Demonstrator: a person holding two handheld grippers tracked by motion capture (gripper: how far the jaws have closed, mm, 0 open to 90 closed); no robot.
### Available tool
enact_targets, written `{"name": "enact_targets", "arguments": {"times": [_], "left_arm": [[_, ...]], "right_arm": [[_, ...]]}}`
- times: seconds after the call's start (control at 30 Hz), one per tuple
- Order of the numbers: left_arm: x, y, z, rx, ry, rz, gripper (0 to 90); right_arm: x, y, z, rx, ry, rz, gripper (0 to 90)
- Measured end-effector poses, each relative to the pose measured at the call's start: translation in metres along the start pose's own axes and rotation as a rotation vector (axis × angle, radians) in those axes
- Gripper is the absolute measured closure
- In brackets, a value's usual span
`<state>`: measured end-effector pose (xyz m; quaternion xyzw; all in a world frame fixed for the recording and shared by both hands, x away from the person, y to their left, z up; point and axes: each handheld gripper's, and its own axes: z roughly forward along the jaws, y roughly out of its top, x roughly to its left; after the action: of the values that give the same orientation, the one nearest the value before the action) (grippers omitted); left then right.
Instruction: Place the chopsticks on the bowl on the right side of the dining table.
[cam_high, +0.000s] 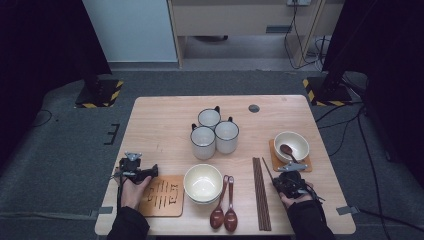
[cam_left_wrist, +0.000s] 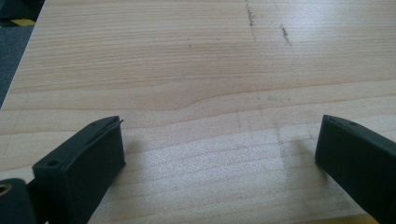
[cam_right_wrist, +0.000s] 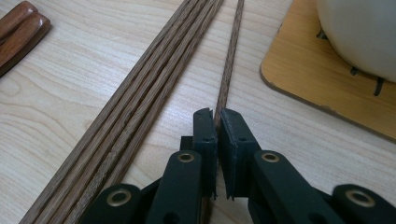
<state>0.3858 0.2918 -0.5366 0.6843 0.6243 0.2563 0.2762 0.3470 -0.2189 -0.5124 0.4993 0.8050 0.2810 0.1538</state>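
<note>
Right tongs (cam_right_wrist: 216, 122) clamped on single chopstick (cam_right_wrist: 229, 65), near end hidden; left tongs (cam_left_wrist: 219, 149) wide open, empty.

sleeves (cam_high: 131, 224): dark | right tool (cam_right_wrist: 216, 116): black, brass-ringed screw holes

Dark brown chopstick (cam_right_wrist: 229, 70), black tongs (cam_right_wrist: 216, 116)

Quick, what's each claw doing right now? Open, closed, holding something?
Left claw: open, nothing between its jaws, just bare table.
Right claw: closed on a single chopstick.
</note>
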Motion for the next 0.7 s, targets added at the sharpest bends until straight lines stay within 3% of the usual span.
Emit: {"name": "enact_targets", "arguments": {"times": [0.3,0.43,0.7], "left_arm": [[0.000,0.000,0.000,0.000,0.000,0.000,0.5],[0.000,0.000,0.000,0.000,0.000,0.001,0.5],[0.000,0.000,0.000,0.000,0.000,0.000,0.4]], "right_arm": [[0.000,0.003,0.003,-0.011,0.001,-0.019,85.0],[0.001,0.003,0.003,-0.013,-0.003,-0.022,80.9],[-0.001,0.001,-0.007,-0.041,-0.001,0.002,77.7]]}}
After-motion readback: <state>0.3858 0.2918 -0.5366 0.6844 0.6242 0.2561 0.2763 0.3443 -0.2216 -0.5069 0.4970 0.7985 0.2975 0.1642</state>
